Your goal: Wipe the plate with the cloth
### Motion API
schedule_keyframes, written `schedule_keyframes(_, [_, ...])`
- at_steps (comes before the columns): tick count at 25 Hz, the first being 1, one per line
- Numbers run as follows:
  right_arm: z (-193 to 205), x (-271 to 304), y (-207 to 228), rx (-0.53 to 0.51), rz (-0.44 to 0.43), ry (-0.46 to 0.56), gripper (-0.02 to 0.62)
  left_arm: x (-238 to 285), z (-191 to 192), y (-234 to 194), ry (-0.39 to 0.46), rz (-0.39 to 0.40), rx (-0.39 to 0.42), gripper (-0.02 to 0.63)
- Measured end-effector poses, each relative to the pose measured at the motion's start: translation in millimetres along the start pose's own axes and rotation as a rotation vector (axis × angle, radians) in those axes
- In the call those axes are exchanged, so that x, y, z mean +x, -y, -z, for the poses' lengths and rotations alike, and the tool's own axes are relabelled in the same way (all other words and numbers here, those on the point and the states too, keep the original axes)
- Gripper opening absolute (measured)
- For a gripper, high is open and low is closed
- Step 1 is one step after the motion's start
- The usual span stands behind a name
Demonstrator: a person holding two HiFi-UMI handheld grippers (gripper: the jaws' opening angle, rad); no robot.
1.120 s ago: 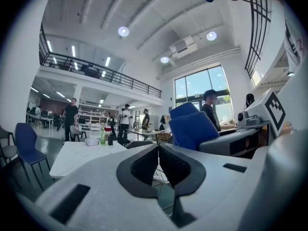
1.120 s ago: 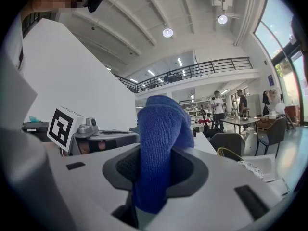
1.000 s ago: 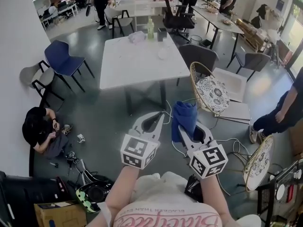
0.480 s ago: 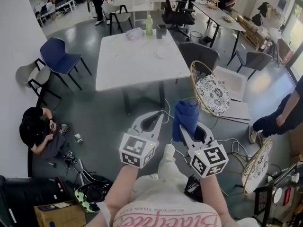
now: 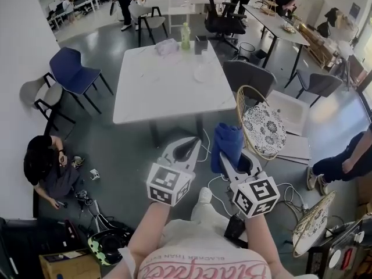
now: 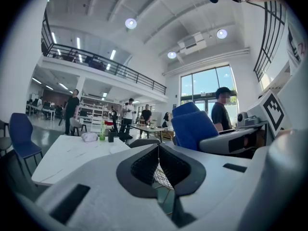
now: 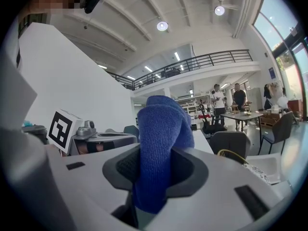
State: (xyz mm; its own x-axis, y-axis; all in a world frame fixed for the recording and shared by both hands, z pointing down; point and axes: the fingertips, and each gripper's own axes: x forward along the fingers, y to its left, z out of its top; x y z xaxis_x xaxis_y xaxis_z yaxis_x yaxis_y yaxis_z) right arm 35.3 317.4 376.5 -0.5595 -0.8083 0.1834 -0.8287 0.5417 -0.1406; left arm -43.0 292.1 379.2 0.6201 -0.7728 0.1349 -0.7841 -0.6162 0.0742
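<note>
A pale plate (image 5: 204, 72) lies near the right edge of the white table (image 5: 157, 89), well ahead of both grippers. My right gripper (image 5: 224, 157) is shut on a folded blue cloth (image 5: 227, 142), which sticks up out of its jaws; in the right gripper view the cloth (image 7: 161, 138) fills the gap between the pads. Beside it, my left gripper (image 5: 196, 140) is shut with nothing in it, and its jaws (image 6: 158, 146) meet at the tips. Both grippers hang over the grey floor, short of the table's near edge.
On the table's far end stand a green bottle (image 5: 185, 36), a dark cup (image 5: 201, 44) and a crumpled white thing (image 5: 165, 46). A grey chair (image 5: 249, 77) and a wire chair with patterned cushion (image 5: 263, 127) stand right of the table. A blue chair (image 5: 74, 68) is left. A person (image 5: 43, 164) sits on the floor.
Both grippers have travelled forward together toward the white table, which now sits lower and nearer in the head view. The cloth stays in the right gripper; the left stays shut.
</note>
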Motion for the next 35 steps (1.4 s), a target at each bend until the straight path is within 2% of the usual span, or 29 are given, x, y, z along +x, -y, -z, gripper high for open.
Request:
schedule_keyframes(15, [-48.2, 91.3, 123.7, -0.002, -0.073, -0.01, 0.12, 139.1, -35.5, -47.3, 0.006, -0.079, -0.008, 0.005])
schedule_keyframes(25, [-46.8, 134.4, 162.3, 0.018, -0.084, -0.02, 0.12, 188.3, -30.9, -74.4, -0.03, -0.078, 0.016, 0.005])
schedule_keyframes(29, [-50.2, 160.4, 182.4, 0.032, -0.064, -0.021, 0.12, 210.5, -30.6, -97.8, -0.034, -0.077, 0.015, 0.005])
schedule_keyframes(35, [-57.5, 222.8, 212.2, 0.037, -0.027, -0.026, 0.12, 253.7, -36.1, -160.8, -0.005, -0.049, -0.01, 0.005])
